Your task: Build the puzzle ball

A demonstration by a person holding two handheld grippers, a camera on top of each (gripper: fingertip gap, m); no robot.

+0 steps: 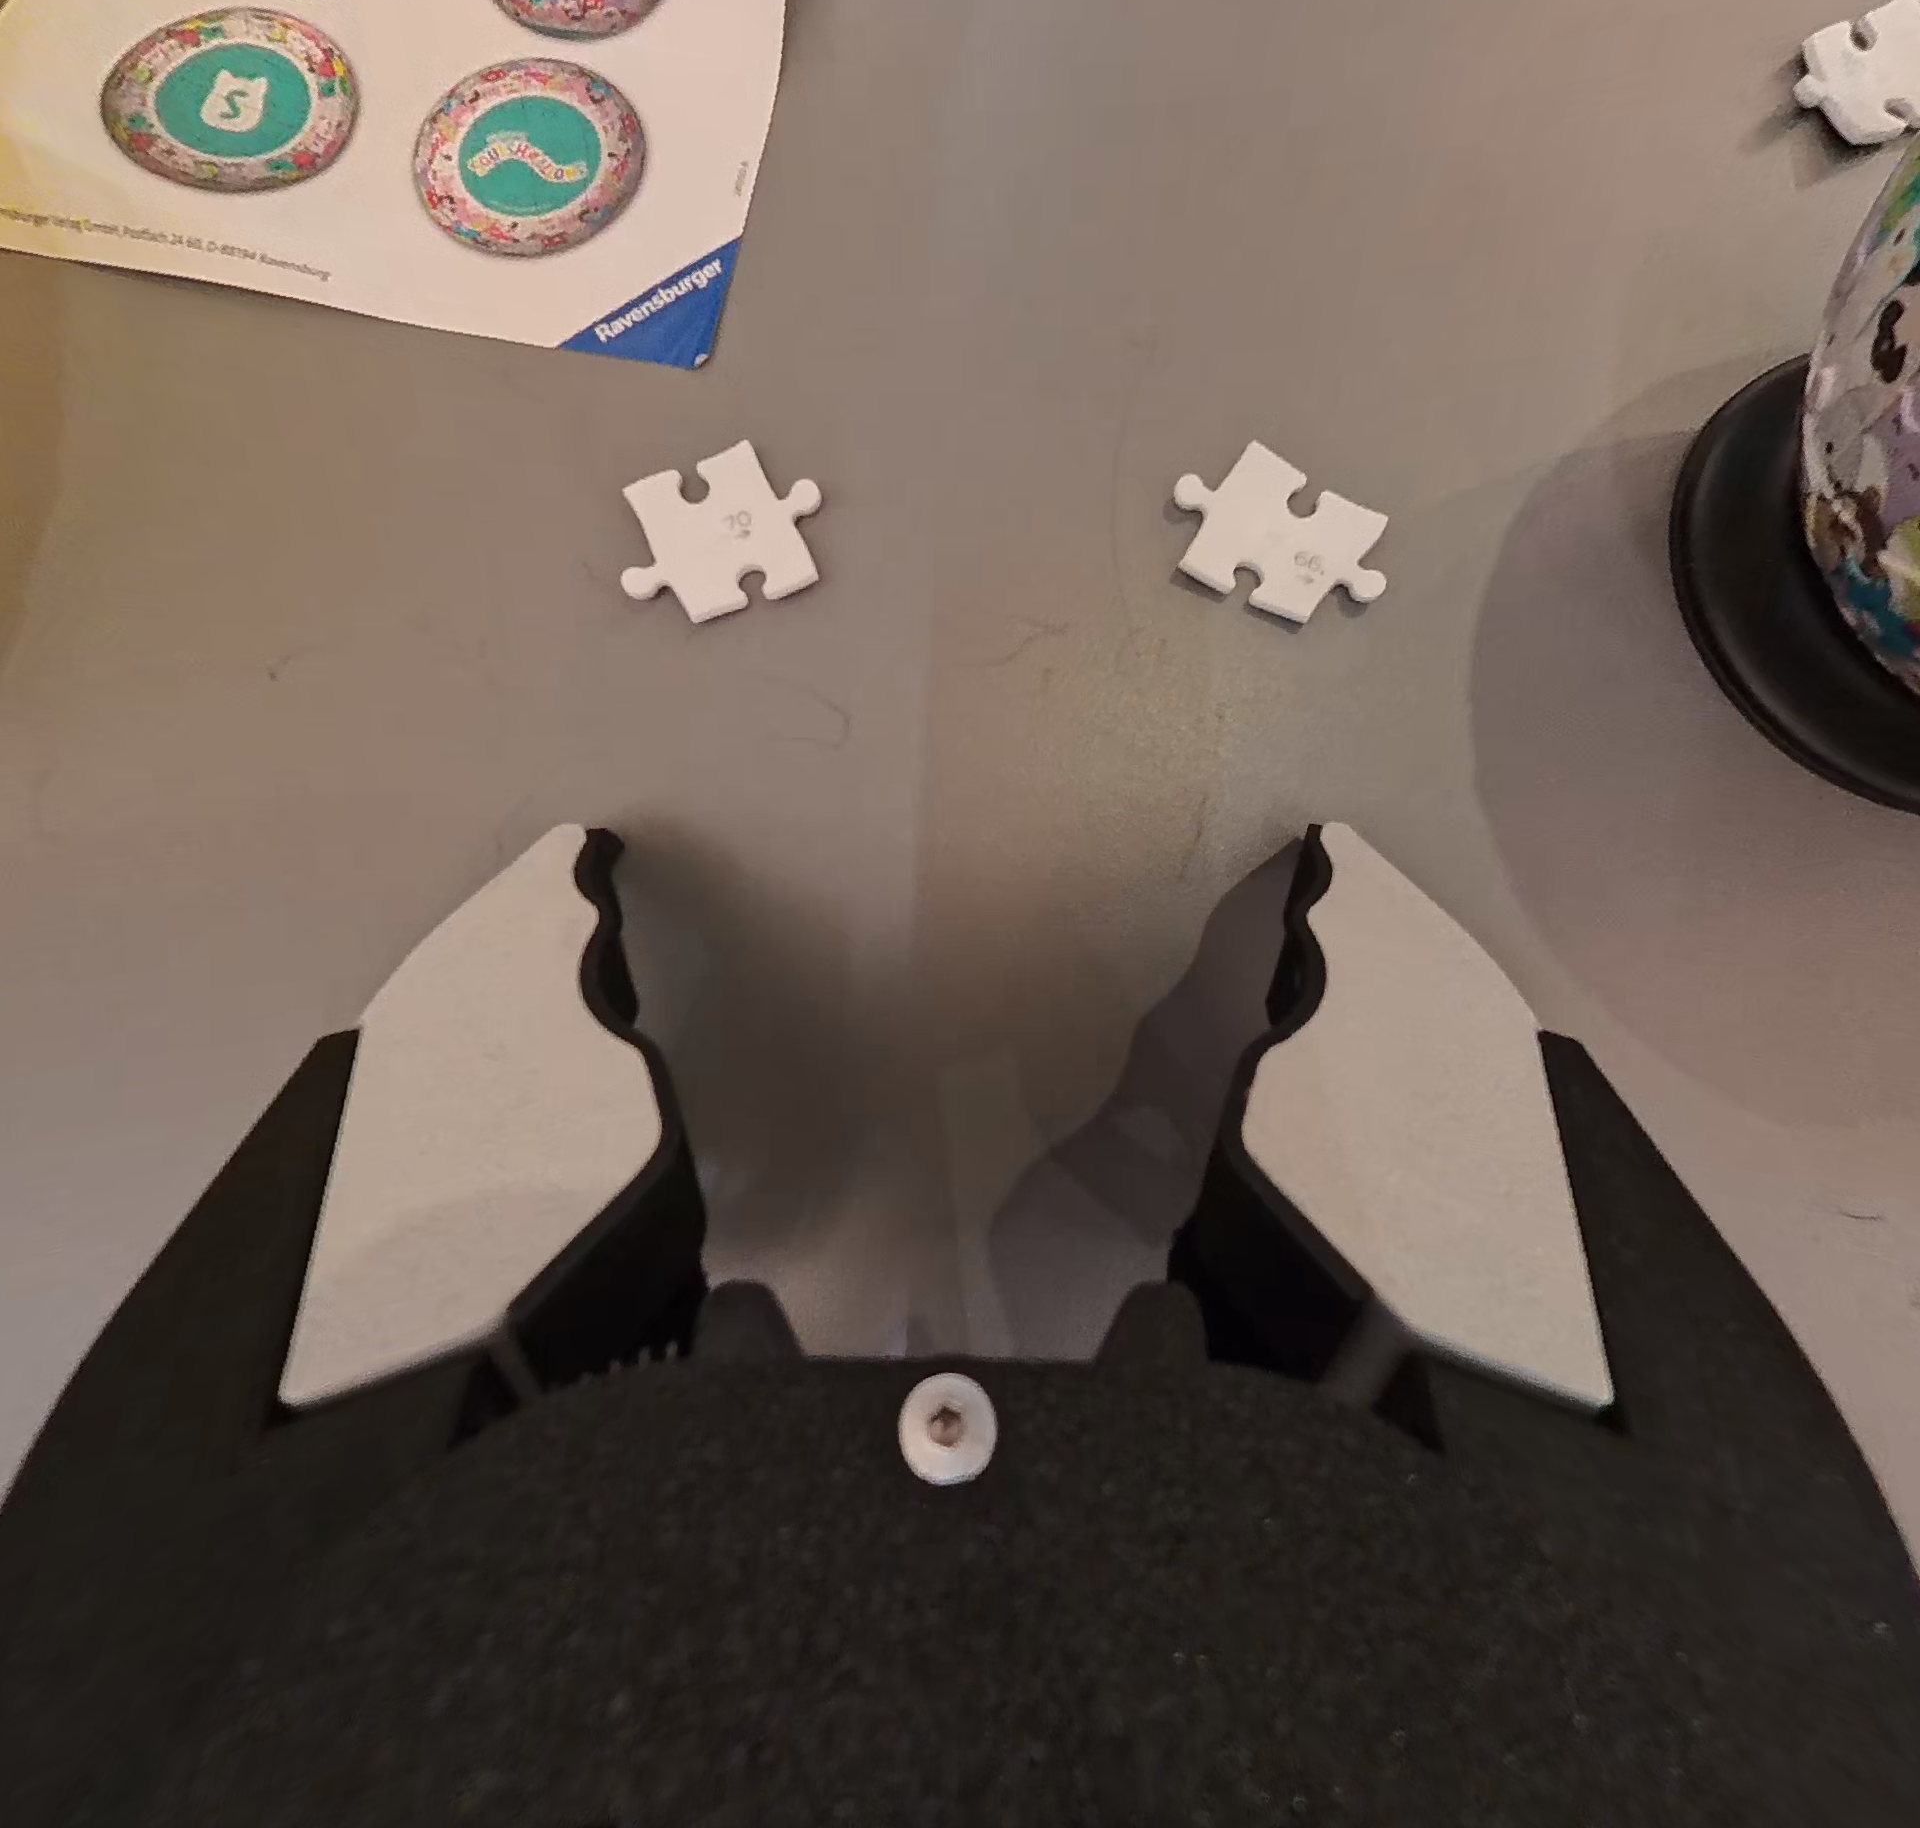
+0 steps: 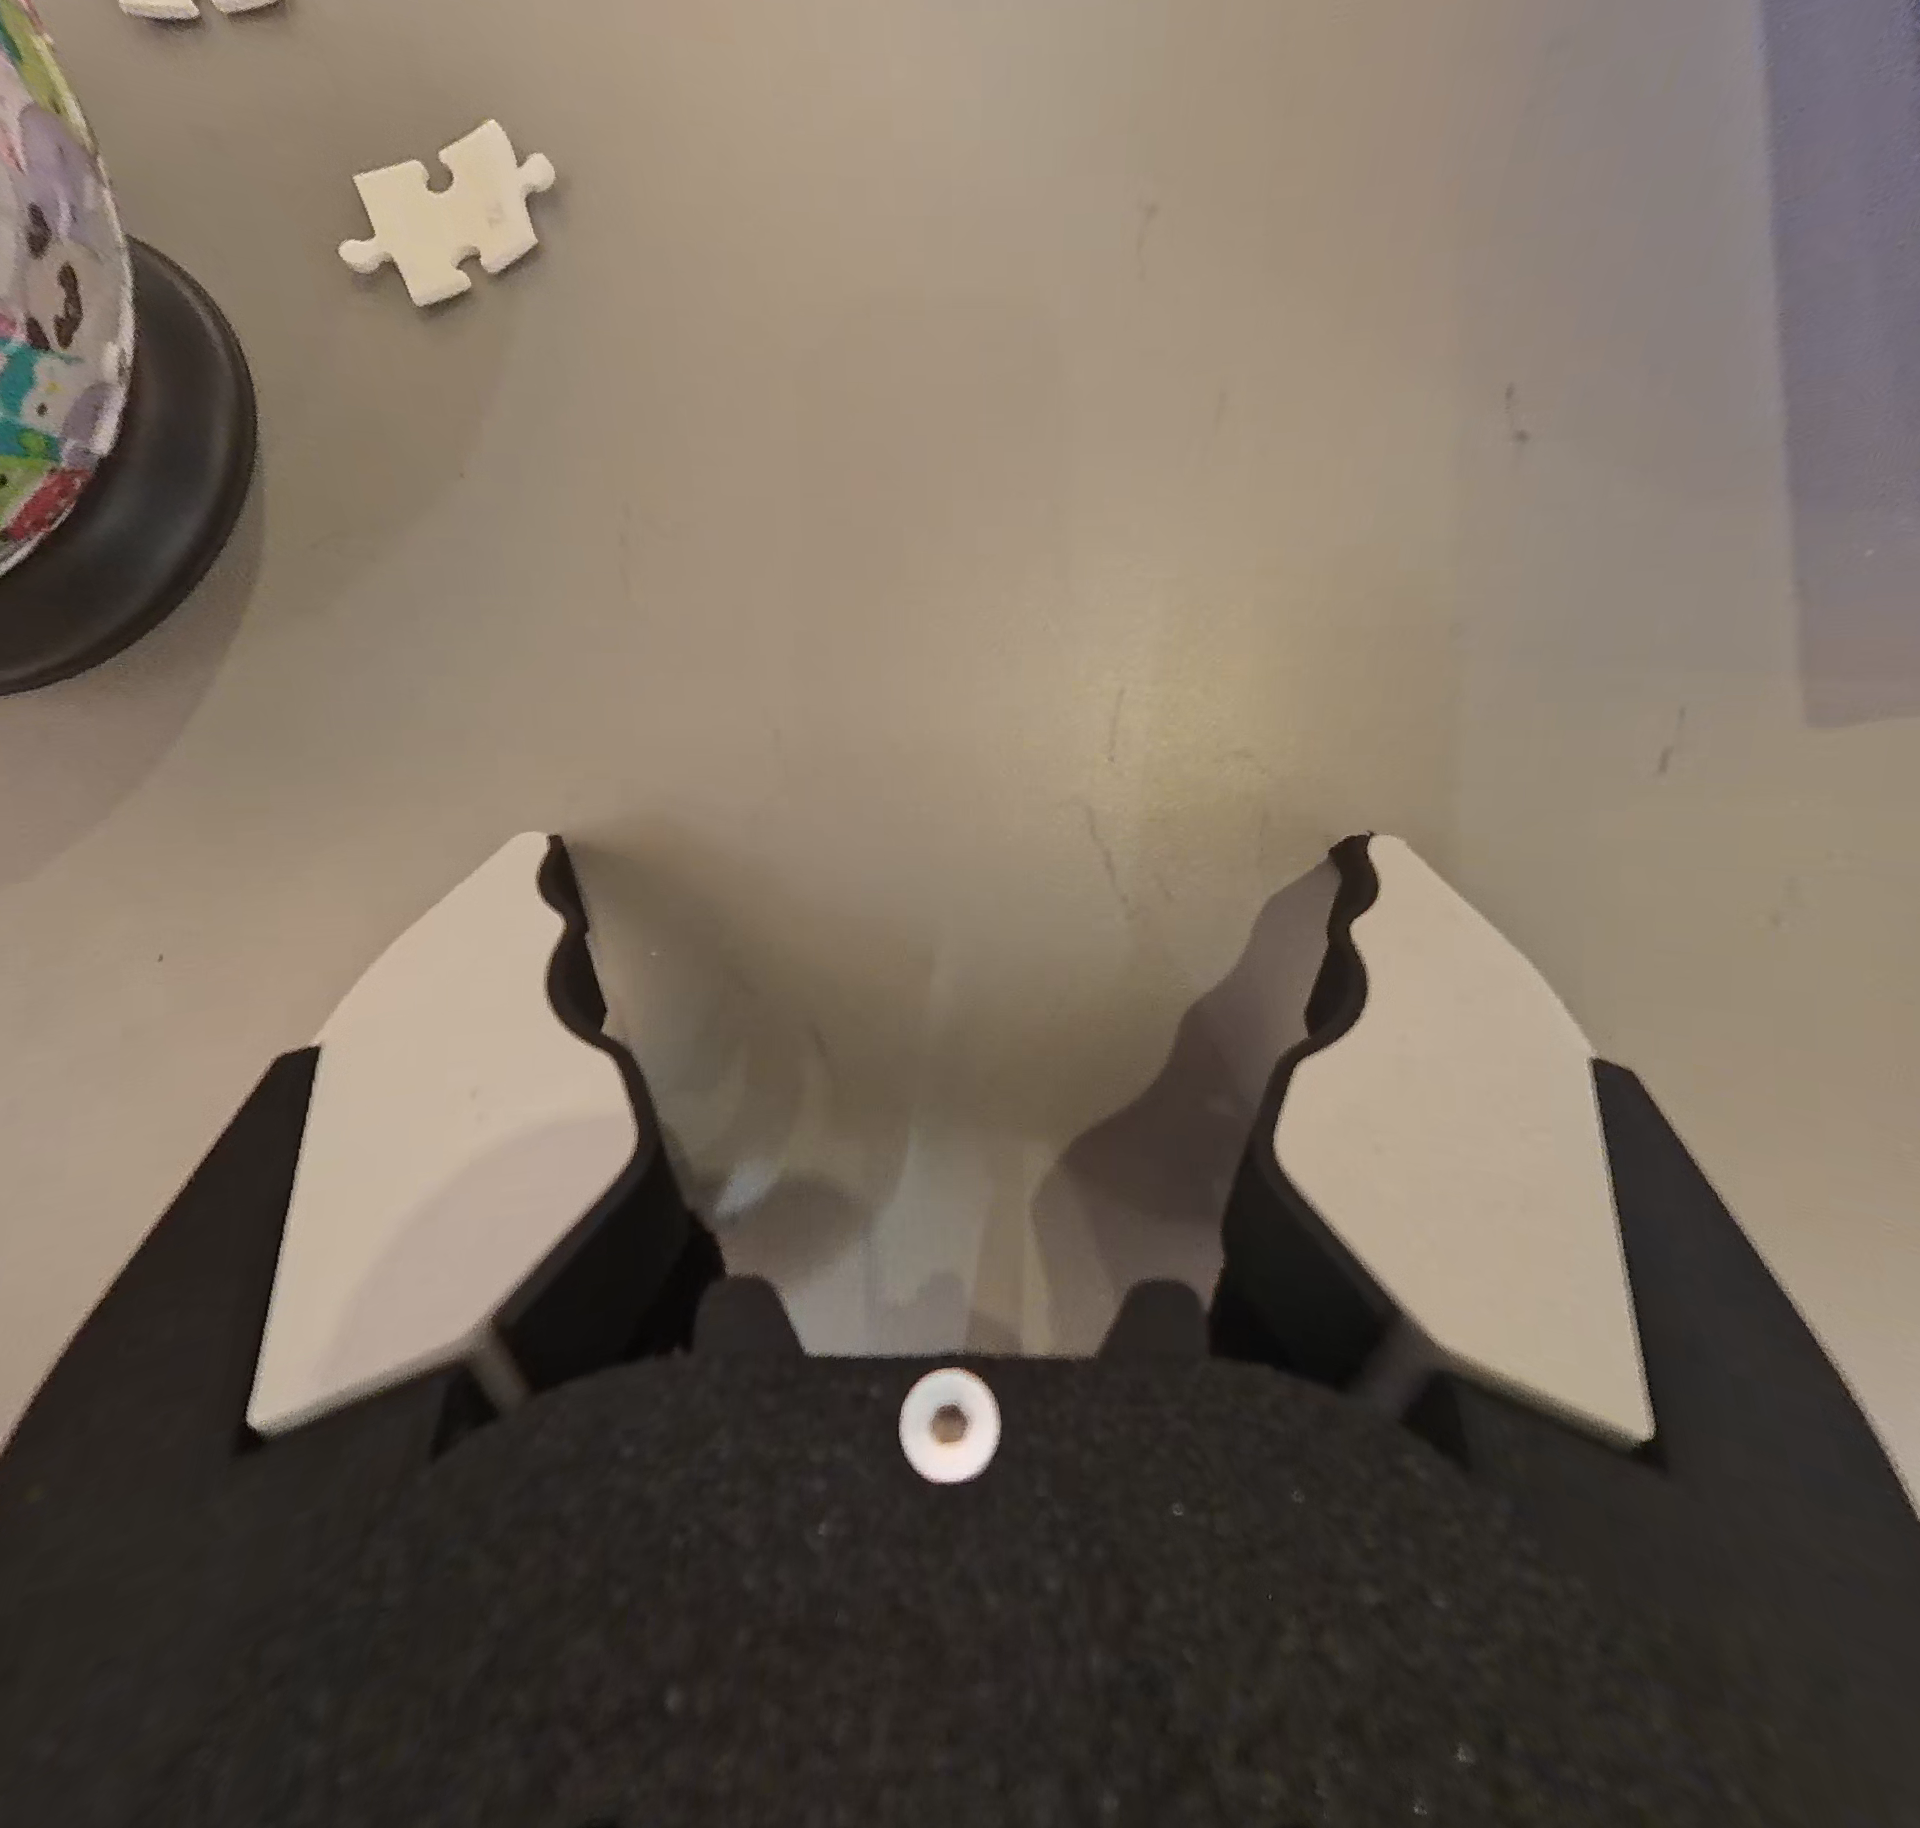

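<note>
**Both claws wide and empty above the grey table**

Your left gripper [image 1: 961, 833] hangs over the grey table [image 1: 987, 324] with its jaws spread wide and nothing between them; your right gripper [image 2: 961, 843] is the same, wide apart and holding nothing, over a bare stretch of the table.

The puzzle ball [image 1: 1870, 407] sits on a black round stand [image 1: 1745, 635] at the right edge of your left wrist view and at the left edge of your right wrist view; only a slice of its colourful shell shows in either.

Ahead of your left claw lie two white pieces, blank side up: the left piece [image 1: 722, 529] and the right piece [image 1: 1283, 533], well apart from each other, with clear table between them and your fingertips; the right one lies nearer the stand.

A third white piece [image 1: 1860, 79] rests farther off, beyond the ball, cut by the frame edge; your right wrist view shows another white piece [image 2: 447, 211] just beyond the stand.

An instruction sheet [image 1: 416, 116] with printed ball pictures lies flat at the far left, clear of the pieces.
</note>
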